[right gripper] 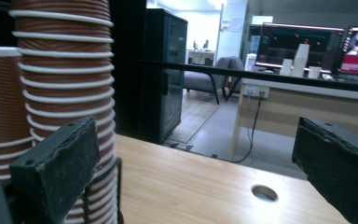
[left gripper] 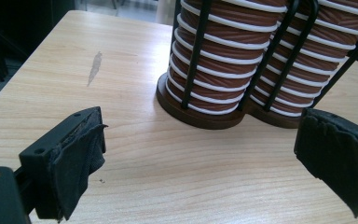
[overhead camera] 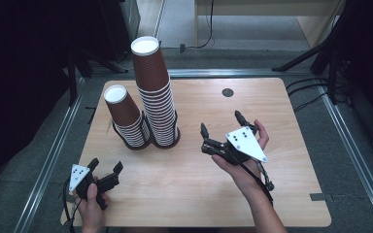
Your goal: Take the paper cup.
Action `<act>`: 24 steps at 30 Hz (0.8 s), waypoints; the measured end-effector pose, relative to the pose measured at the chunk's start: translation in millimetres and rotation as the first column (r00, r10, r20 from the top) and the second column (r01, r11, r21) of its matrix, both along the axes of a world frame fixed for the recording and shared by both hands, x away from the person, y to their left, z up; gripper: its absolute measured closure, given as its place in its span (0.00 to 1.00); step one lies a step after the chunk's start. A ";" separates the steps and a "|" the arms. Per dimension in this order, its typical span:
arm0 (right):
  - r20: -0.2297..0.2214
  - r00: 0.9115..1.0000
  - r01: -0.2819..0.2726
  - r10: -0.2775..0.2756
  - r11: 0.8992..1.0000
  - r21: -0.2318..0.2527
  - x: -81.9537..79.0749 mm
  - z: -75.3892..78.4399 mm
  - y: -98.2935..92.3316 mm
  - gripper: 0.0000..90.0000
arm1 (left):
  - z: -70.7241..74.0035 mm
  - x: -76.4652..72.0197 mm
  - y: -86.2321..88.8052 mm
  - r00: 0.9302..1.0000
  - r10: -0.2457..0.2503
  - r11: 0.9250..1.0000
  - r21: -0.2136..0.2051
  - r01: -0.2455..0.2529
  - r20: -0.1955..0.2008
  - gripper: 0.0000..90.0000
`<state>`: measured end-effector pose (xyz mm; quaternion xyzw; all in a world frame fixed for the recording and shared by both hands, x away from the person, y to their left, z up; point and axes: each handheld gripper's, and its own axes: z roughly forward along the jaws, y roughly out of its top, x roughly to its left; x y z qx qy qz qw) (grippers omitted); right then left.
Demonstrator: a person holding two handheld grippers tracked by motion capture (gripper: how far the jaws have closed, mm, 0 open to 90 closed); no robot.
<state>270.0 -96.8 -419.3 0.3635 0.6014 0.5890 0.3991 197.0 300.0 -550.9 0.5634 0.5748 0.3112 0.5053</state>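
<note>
Two stacks of brown paper cups with white rims stand upside down in a black wire holder [overhead camera: 145, 141] on the wooden table [overhead camera: 281, 194]. The tall stack [overhead camera: 155, 92] is on the right, the short stack [overhead camera: 126, 119] on its left. My left gripper [overhead camera: 106, 165] hovers at the front left corner, open, jaws aimed at the holder's base [left gripper: 200, 116]. My right gripper [overhead camera: 221, 124] is held right of the stacks, open and empty. In the right gripper view the tall stack [right gripper: 65, 88] rises just beyond the left pad [right gripper: 60, 172].
A round cable hole [overhead camera: 228, 92] sits at the table's back right. Metal rails [overhead camera: 53, 150] run along the floor on both sides. Black stand legs [overhead camera: 315, 53] and cables lie at the back right. Bare tabletop lies between the two grippers.
</note>
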 end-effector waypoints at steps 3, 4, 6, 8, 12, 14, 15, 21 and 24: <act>0.008 1.000 -0.019 0.019 1.000 0.005 5.2 6.6 14.4 0.01 | -0.1 0.4 -0.4 1.000 -0.003 1.000 0.000 0.003 -0.001 0.02; 0.009 1.000 -0.023 0.023 1.000 0.009 6.8 8.9 19.1 0.01 | -0.1 0.7 -0.6 1.000 -0.004 1.000 0.001 0.004 -0.003 0.02; 0.011 0.999 -0.036 0.036 0.999 0.017 10.1 13.7 28.2 0.01 | -0.2 1.0 -0.7 1.000 -0.005 1.000 0.001 0.005 -0.006 0.02; 0.016 0.999 -0.046 0.046 0.999 0.017 13.2 18.2 37.4 0.01 | -0.2 1.5 -1.0 1.000 -0.006 1.000 0.000 0.006 -0.006 0.02; 0.028 0.998 -0.065 0.065 0.998 0.008 18.1 26.9 54.2 0.01 | -0.3 1.9 -1.0 1.000 -0.009 1.000 0.002 0.009 -0.009 0.02; 0.032 0.997 -0.069 0.068 0.998 0.006 19.3 29.2 57.9 0.01 | -0.3 1.9 -0.9 1.000 -0.010 1.000 0.002 0.010 -0.009 0.02; 0.035 0.997 -0.074 0.074 0.997 0.005 21.6 33.9 64.7 0.01 | -0.3 2.1 -0.9 1.000 -0.010 1.000 0.000 0.010 -0.011 0.02; 0.048 0.994 -0.095 0.094 0.995 0.013 29.7 51.1 85.0 0.01 | -0.3 2.6 -1.1 1.000 -0.012 1.000 0.002 0.012 -0.014 0.02; 0.056 0.993 -0.103 0.102 0.995 0.011 33.5 58.7 95.1 0.01 | -0.4 2.7 -0.9 1.000 -0.013 1.000 0.001 0.013 -0.014 0.02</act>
